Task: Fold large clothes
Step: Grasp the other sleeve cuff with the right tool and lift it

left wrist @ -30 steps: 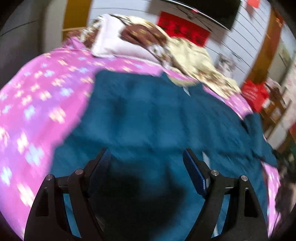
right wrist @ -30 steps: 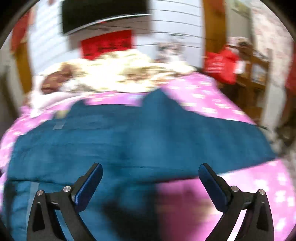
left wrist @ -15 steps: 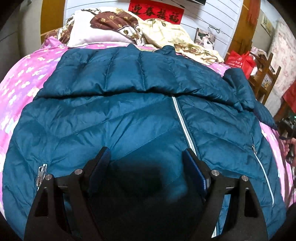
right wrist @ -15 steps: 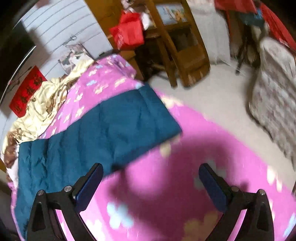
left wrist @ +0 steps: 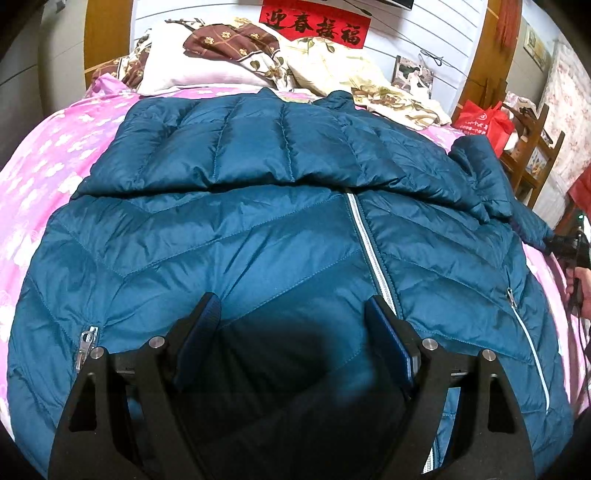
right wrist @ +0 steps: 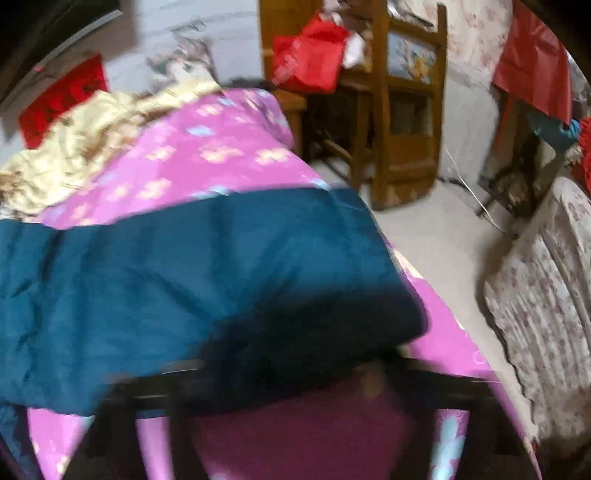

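Where the right wrist view smears with motion, the right claw point(right wrist: 295, 373) shows only as dark streaks along the bottom edge; its jaws are closing, and the end of a blue sleeve point(right wrist: 258, 280) lies over them, though whether the pads already press on it cannot be told. In the left wrist view the same claw is cut off at the right edge, with part of a hand point(left wrist: 583, 291) behind it.

One teal quilted jacket point(left wrist: 258, 236) lies spread flat on the bed point(left wrist: 48, 155), directly ahead of the left claw point(left wrist: 293, 325) and running under it. That claw's two blue-padded fingers stand well apart over the jacket's front, empty, the right one just beside the single white centre zipper point(left wrist: 369, 243). Two pocket zippers show, one to each side of the claw. Its own shadow darkens the cloth between the fingers.

Beyond the jacket, one pillow point(left wrist: 192, 66) and crumpled floral bedding point(left wrist: 369, 85) lie at the head of the pink flowered sheet, below a red banner point(left wrist: 316, 27) on a white wall. Farther right stand a wooden chair point(right wrist: 402, 122) and a red bag point(right wrist: 310, 59) on pale floor.
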{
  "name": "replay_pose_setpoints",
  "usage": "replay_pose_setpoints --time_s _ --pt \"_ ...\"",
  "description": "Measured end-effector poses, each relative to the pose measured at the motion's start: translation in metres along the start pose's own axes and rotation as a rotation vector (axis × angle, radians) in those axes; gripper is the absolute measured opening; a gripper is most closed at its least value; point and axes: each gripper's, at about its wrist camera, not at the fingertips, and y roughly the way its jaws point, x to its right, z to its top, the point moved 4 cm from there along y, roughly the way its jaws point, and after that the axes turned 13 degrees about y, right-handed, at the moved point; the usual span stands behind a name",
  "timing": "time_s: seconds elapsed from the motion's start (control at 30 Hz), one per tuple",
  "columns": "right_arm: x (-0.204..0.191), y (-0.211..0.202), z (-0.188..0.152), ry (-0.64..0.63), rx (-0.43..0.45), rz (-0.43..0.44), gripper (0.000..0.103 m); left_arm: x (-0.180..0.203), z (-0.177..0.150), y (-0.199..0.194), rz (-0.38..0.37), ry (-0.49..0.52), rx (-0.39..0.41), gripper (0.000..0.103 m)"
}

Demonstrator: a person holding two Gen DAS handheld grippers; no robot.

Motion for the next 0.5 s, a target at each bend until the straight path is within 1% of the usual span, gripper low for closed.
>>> replay_pose_setpoints --time_s 0.03,0.1,0.13,0.23,0.33,0.4,0.5 --pt "-0.001 -0.006 -0.001 0.015 0.013 0.016 0.021 -0.001 0.000 0.000 -0.001 -0.001 0.000 0.081" --pt "-0.006 -0.030 -0.003 0.020 0.099 0.051 0.020 -0.001 0.000 0.000 0.000 0.000 0.000 0.081" --pt "-0.010 -0.038 -0.003 0.020 0.114 0.063 0.017 -0.001 0.000 0.000 0.000 -0.001 0.000 0.081" --pt "-0.024 -0.066 -0.007 0.014 0.162 0.116 0.013 -0.002 0.000 0.000 0.001 -0.007 0.001 0.081" --pt "-0.042 -0.089 -0.016 0.005 0.175 0.160 0.012 -0.003 -0.001 0.000 0.007 -0.006 -0.002 0.081" --pt "-0.057 -0.101 -0.024 -0.019 0.178 0.168 0.012 -0.001 -0.001 0.000 0.017 0.002 -0.008 0.081" --pt "-0.084 -0.121 -0.042 -0.044 0.175 0.215 0.011 -0.001 0.002 -0.003 0.058 0.029 -0.029 0.081"
